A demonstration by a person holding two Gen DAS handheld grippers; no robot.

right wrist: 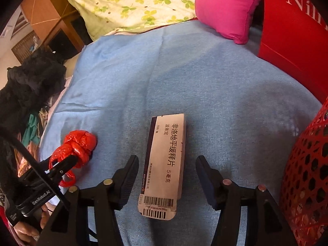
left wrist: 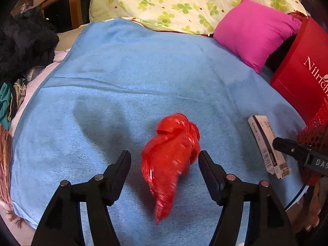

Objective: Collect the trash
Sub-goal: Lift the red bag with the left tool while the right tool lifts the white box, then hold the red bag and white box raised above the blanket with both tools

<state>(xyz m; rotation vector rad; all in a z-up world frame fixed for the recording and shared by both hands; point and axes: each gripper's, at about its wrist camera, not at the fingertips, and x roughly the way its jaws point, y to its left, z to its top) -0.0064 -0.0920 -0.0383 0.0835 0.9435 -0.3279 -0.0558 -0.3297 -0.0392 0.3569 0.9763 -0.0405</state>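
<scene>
Medicine box (right wrist: 164, 164): black Chinese print "非洛地平缓释片", "5 毫克" and "10片", with barcodes at its near end. Red box (right wrist: 293, 30): white serif lettering beginning "Nil", cut off by the frame edge. Left tongs (right wrist: 67, 164): white "GenRobot.AI" on the body. Right tongs (left wrist: 287, 145): "DAS", cut off.

Two wrist fisheyes, angled steeply down, close over the blue blanket (left wrist: 143, 71).
Left view centred on the red plastic bag (left wrist: 171, 153), right on the medicine box (right wrist: 164, 164); both items shared, plus pink pillow (right wrist: 225, 8) at the far edge.
</scene>
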